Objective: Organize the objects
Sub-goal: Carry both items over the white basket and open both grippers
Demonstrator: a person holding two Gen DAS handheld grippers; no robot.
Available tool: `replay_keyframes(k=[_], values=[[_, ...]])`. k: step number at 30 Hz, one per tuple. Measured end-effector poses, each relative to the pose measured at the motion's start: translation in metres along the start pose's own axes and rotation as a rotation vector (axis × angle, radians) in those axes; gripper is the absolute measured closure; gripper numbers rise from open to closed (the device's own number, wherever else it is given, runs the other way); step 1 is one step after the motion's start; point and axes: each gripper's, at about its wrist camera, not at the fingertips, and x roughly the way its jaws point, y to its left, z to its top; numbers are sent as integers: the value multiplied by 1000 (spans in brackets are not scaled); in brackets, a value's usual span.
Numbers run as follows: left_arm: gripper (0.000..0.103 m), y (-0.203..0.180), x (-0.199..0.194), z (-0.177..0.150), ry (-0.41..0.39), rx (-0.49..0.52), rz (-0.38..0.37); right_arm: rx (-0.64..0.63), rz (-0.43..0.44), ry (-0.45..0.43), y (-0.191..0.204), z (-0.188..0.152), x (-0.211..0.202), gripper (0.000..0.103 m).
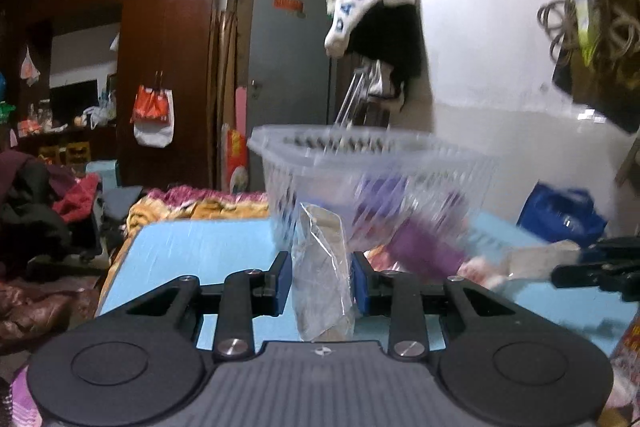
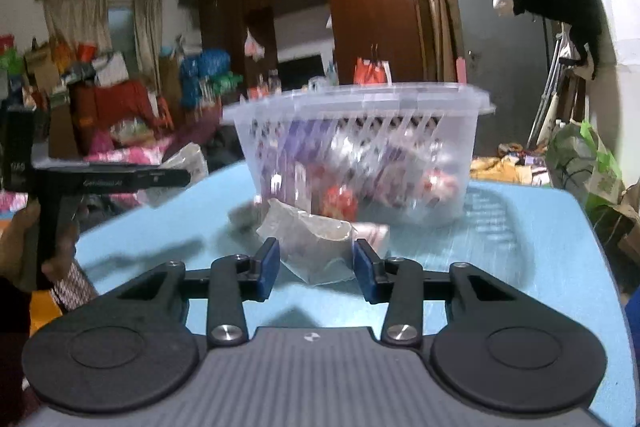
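Observation:
A clear plastic basket (image 1: 360,163) (image 2: 360,147) holding several snack packets stands on the light blue table (image 1: 192,251) (image 2: 540,259). My left gripper (image 1: 321,277) is shut on a clear plastic packet (image 1: 322,267), held upright above the table in front of the basket. My right gripper (image 2: 315,263) has its jaws on either side of another clear packet (image 2: 308,239) that lies on the table just in front of the basket; whether they grip it is unclear. The left gripper (image 2: 160,177) with its packet shows at the left of the right wrist view. A purple packet (image 1: 424,247) lies by the basket.
The table is small, with its edges close on all sides. Around it are piled clothes (image 1: 48,203), a dark wooden wardrobe (image 1: 168,47) and hanging bags (image 1: 154,115). A blue bag (image 1: 560,215) sits to the right. A green bag (image 2: 584,163) stands past the table's right edge.

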Motion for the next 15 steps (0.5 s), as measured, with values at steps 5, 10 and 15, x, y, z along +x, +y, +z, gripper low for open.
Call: replay_keyframes(k=[5,10,15], values=[[67,-9,-6,33,-69,-19,-37,34,21,-117,-2,32,-12,59],[67,-23,49,90,-23,-33,-77,-12,-18,-166,1,104,16,59],[49,-30,119,115,72,-82,-12,-33,-100,-118,-9,143,77,58]])
